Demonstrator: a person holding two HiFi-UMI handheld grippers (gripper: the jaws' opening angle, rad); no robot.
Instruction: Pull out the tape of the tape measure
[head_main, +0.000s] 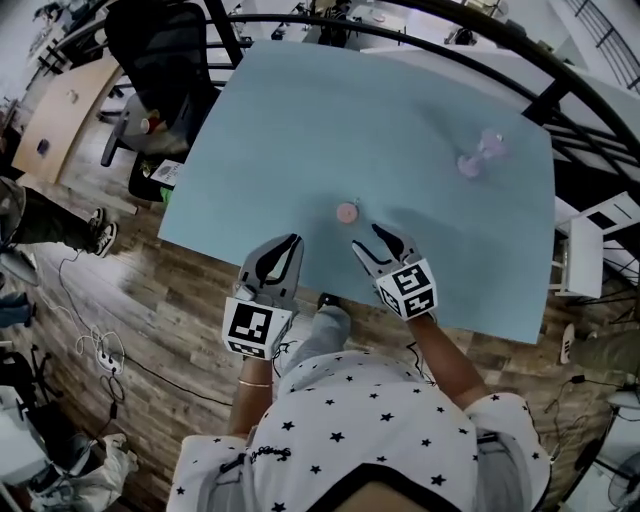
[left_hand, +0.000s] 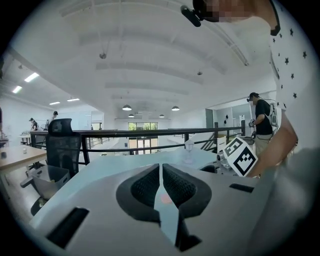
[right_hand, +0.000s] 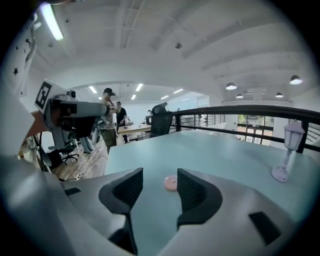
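Well, round pink tape measure (head_main: 347, 212) on smooth blue table (head_main: 400, 120).

Wood floor (head_main: 185, 300), black railing (left_hand: 125, 132), black office chair (head_main: 160, 50).

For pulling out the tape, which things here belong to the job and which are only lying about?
Belong to the job:
- pink tape measure
- left tongs, shut and empty
- right tongs, open and empty
- table

Only lying about:
- lamp
- office chair
- power strip on the floor

Bright, even light from ceiling lamps (left_hand: 126, 107); faint shadows; fisheye edges (dark corners).
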